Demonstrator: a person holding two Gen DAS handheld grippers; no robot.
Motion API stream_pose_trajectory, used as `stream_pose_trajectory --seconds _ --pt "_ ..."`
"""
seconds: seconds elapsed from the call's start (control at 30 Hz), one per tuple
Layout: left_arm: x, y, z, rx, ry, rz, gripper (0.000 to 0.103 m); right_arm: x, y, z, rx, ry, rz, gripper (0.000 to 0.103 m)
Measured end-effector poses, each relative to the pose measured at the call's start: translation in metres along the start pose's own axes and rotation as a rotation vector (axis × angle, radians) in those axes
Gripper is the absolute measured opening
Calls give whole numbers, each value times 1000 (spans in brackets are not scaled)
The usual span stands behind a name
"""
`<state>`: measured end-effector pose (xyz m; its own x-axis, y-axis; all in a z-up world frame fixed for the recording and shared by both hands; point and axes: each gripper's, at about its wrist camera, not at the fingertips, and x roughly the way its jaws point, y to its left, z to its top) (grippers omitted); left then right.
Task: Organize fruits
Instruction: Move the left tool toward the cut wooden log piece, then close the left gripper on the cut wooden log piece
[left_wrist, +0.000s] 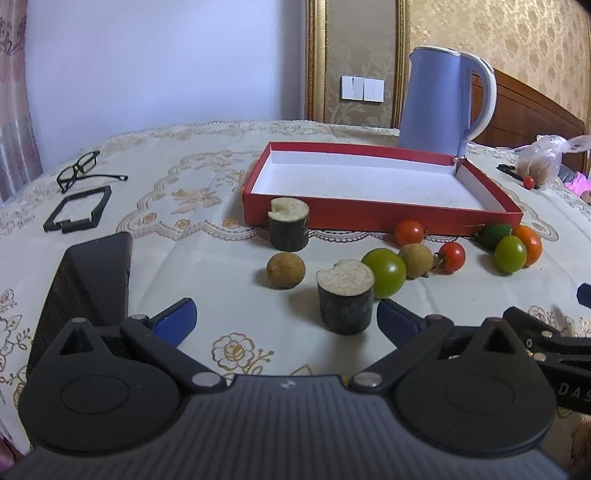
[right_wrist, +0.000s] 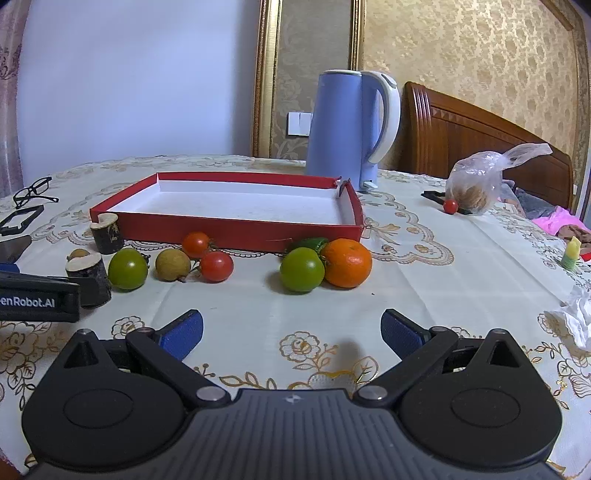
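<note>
A red tray (left_wrist: 369, 216) (right_wrist: 229, 232) with a white, empty inside lies on the tablecloth. In front of it lie fruits: two sugarcane stubs (left_wrist: 345, 301) (left_wrist: 289, 229), two brown longans (left_wrist: 285, 270) (right_wrist: 173, 264), green tomatoes (left_wrist: 385, 272) (right_wrist: 302, 269), red tomatoes (left_wrist: 451, 256) (right_wrist: 216, 266) and an orange (right_wrist: 347, 262). My left gripper (left_wrist: 286, 317) is open and empty, just short of the near stub. My right gripper (right_wrist: 291, 328) is open and empty, in front of the green tomato and orange.
A blue kettle (left_wrist: 441, 103) (right_wrist: 351, 125) stands behind the tray. Glasses (left_wrist: 79, 170) and a black frame (left_wrist: 77, 214) lie at the left, a dark box (left_wrist: 88, 280) near my left gripper. A plastic bag (right_wrist: 480, 184) with a red tomato (right_wrist: 450, 206) sits at the right.
</note>
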<state>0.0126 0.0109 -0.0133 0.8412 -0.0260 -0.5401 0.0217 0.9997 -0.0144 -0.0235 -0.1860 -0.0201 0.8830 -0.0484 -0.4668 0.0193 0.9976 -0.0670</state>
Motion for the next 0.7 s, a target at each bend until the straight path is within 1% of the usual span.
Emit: stream_pose_trajectory --seconds 0.1,0.2,0.3,0.33,0.43,0.5,0.53,0.57,0.6,0.67,0.7 --pt "3 2 0 -13 14 2 103 4 -3 -1 19 11 13 103" --pt "4 1 1 -22 12 -1 102 5 -7 -1 39 17 17 103" --pt "4 -2 2 -31 -3 -11 96 7 -8 -2 46 28 22 103" --pt "4 -4 3 -26 2 -20 91 7 -8 -2 44 28 23 103" --pt "6 -8 5 -24 3 -43 89 7 -7 -2 36 27 23 103" --pt "8 -10 7 -26 -5 -53 85 7 -6 -2 33 26 23 103" --pt "9 -11 7 -24 -2 -58 82 7 -6 -2 34 25 24 103" --pt "11 -12 8 -25 3 -64 76 7 -7 -2 37 25 25 103" --pt "12 -13 9 -24 8 -67 74 7 -7 -2 38 23 26 103" --pt "14 -14 9 -18 9 -62 62 6 -7 -2 38 20 26 103" --pt "14 -15 9 -13 9 -62 58 6 -7 -2 38 17 27 103"
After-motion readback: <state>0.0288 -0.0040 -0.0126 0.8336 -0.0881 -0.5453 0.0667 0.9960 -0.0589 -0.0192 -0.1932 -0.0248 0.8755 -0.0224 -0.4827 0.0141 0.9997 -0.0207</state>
